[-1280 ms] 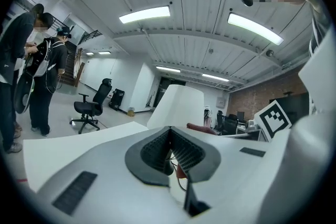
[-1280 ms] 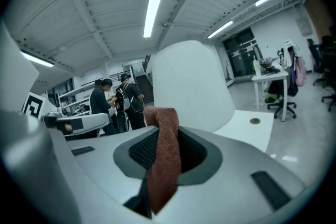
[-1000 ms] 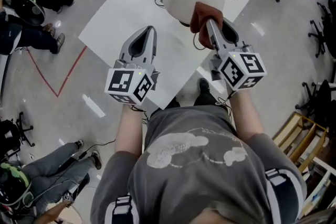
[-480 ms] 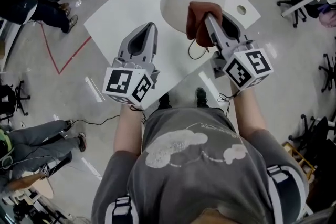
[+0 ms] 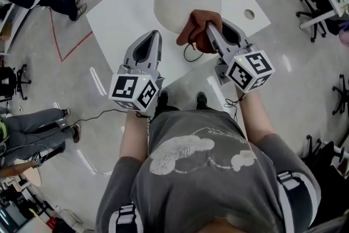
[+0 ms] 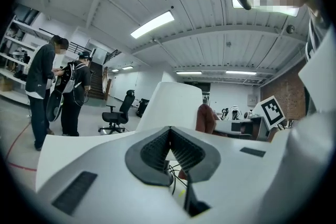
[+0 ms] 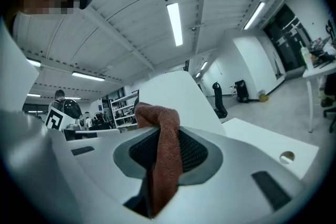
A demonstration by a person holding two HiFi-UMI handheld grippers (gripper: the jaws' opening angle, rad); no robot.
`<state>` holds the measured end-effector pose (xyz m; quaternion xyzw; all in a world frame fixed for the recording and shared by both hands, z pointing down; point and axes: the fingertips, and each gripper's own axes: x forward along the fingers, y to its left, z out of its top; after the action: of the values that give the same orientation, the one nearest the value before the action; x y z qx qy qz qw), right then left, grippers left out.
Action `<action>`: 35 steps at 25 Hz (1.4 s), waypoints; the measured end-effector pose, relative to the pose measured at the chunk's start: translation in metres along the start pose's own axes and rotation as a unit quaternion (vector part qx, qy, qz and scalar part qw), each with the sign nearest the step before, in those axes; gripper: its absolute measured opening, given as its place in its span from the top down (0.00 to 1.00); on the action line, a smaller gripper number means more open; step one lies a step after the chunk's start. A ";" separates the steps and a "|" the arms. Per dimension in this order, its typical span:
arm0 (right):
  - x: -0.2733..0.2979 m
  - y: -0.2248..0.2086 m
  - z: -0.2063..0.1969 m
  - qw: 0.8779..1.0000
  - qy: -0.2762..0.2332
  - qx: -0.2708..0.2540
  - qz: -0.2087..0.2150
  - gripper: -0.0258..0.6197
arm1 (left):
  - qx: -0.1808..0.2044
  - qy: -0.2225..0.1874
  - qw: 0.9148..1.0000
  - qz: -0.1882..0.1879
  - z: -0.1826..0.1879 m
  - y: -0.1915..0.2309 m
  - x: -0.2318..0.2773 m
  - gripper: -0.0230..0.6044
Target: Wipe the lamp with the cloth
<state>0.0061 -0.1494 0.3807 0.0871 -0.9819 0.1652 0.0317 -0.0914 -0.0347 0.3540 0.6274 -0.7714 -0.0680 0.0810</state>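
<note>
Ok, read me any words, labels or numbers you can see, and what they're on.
None can be read.
The left cube and right cube bear only black-and-white square patterns, no letters.
The shirt print shows no legible words.

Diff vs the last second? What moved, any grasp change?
The right gripper, still shut on the cloth, drew it slightly down the near side of the lampshade, toward the person. No grasp change. The left gripper, shut and empty, and the lampshade stayed put.
</note>
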 end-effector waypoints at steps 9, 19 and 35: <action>-0.014 -0.034 -0.046 0.998 0.061 -0.010 -0.003 0.83 | -0.013 0.002 0.999 0.053 -0.024 -0.018 -0.018 0.95; -0.027 -0.013 -0.021 0.996 0.036 -0.074 0.022 0.83 | -0.011 -0.030 0.999 0.025 0.004 -0.027 -0.014 0.95; -0.007 -0.027 0.091 0.992 -0.064 -0.083 0.069 0.83 | -0.001 -0.067 0.998 -0.005 0.054 -0.032 0.027 0.95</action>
<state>0.0144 -0.2033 0.3029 0.0266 -0.9958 0.0793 -0.0361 -0.0780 -0.0677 0.2958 0.6256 -0.7716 -0.1110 0.0300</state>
